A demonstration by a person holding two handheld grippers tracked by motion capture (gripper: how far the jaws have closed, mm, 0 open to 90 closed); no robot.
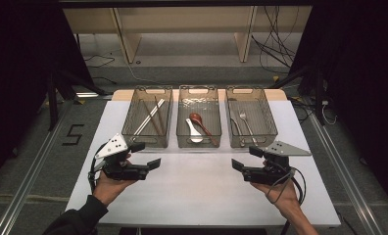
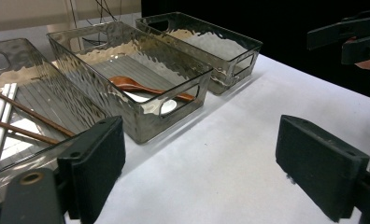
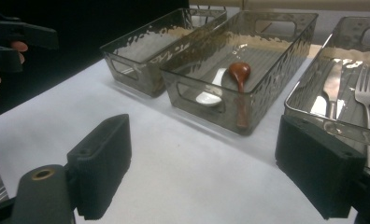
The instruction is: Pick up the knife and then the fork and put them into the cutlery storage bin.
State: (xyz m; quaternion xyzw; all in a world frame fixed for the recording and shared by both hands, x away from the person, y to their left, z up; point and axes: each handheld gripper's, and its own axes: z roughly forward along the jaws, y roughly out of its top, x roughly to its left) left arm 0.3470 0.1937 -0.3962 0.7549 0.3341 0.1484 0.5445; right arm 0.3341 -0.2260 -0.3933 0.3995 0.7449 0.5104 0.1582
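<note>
Both hands are low over the near part of the white table (image 1: 197, 196), wrists coming in from the near edge. The left gripper (image 1: 150, 155) and right gripper (image 1: 245, 157) point inward at each other, jaws spread wide and empty. Just beyond them sit three clear bins: chopsticks (image 1: 150, 117) left, spoons (image 1: 198, 128) middle, fork (image 1: 246, 125) and knife right.

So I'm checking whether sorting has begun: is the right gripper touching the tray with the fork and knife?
Apart. In the high view the right gripper sits over the white table, with bare tabletop between its open jaws and the fork tray.
</note>
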